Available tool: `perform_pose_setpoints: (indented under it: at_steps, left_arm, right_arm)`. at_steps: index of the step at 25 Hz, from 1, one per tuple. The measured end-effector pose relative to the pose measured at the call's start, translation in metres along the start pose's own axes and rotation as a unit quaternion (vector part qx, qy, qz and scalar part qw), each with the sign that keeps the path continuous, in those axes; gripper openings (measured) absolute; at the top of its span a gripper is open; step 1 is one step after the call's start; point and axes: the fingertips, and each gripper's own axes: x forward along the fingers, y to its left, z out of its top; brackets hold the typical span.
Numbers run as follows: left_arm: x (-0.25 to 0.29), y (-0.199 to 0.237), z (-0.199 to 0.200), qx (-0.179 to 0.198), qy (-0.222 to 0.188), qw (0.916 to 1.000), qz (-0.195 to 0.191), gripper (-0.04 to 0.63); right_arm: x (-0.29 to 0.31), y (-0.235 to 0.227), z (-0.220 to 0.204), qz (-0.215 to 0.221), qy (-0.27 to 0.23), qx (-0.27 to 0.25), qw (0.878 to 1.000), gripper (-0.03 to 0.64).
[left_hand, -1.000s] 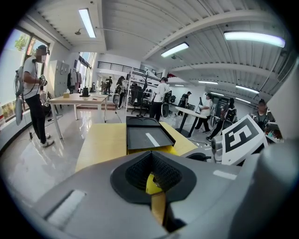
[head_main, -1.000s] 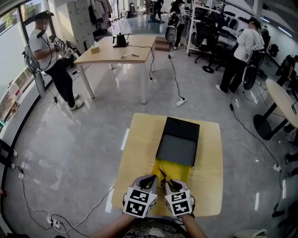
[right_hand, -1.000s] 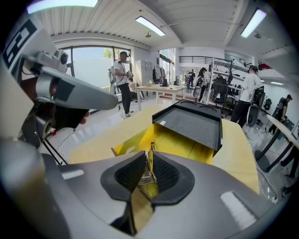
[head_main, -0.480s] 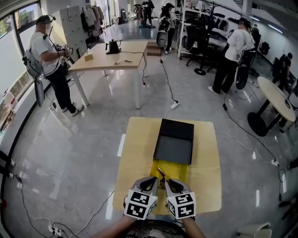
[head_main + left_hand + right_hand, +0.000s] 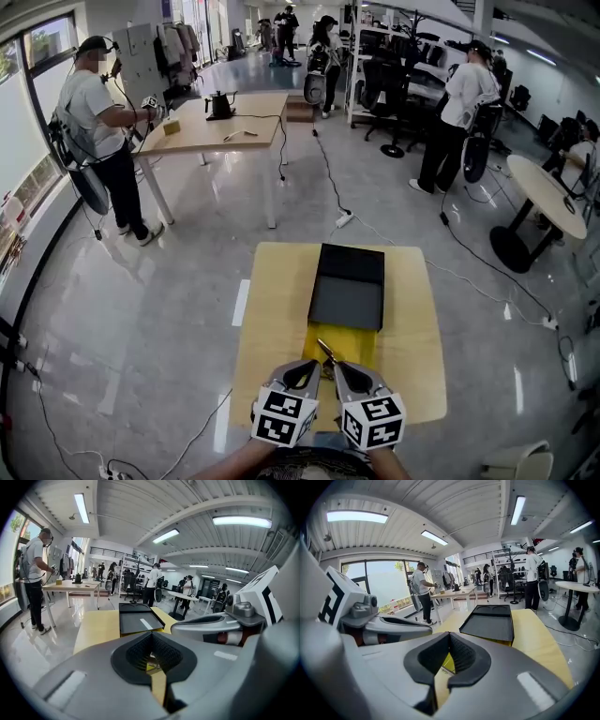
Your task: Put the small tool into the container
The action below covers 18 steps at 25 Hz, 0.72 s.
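Note:
A black tray-like container (image 5: 349, 286) lies in the middle of the wooden table (image 5: 281, 309), partly over a yellow box (image 5: 361, 343). It also shows in the left gripper view (image 5: 138, 622) and the right gripper view (image 5: 490, 624). The small tool (image 5: 324, 353), a dark metal piece, rests on the yellow surface just in front of the container. My left gripper (image 5: 300, 371) (image 5: 151, 637) and right gripper (image 5: 344, 372) (image 5: 449, 637) sit side by side near the table's front edge, on either side of the tool. Both are shut and hold nothing.
A long table (image 5: 220, 127) with a kettle stands far back left, a person (image 5: 98, 122) beside it. More people (image 5: 455, 103), office chairs and a round table (image 5: 544, 192) are at the back right. Cables (image 5: 337, 178) run across the floor.
The head view has drifted a little, so the table sits slightly differently in frame. Both grippers stay shut, side by side by the tool, which has not moved.

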Motion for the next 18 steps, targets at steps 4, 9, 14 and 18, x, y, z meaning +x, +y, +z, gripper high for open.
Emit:
perform_pose_setpoints:
  at_steps: [4,9,14,18]
  left_arm:
    - [-0.044,0.003,0.025,0.003,-0.005,1.0,-0.005,0.017]
    - [-0.036,0.002,-0.002,0.003,-0.011,0.9999,-0.006,0.017]
    - [-0.034,-0.005,-0.011,0.004,-0.012,0.9999,-0.006,0.017]
    - [-0.067,-0.012,-0.012,0.005,-0.012,0.9999,-0.006,0.017]
  right_arm:
    - [-0.02,0.04,0.029,0.006,-0.002,-0.004,1.0,0.006]
    - [-0.015,0.038,0.003,0.003,-0.009,-0.014,1.0,0.005]
    - [-0.019,0.035,-0.007,0.005,-0.011,-0.011,1.0,0.005]
    - [-0.039,0.062,-0.005,0.007,-0.011,-0.012,1.0,0.006]
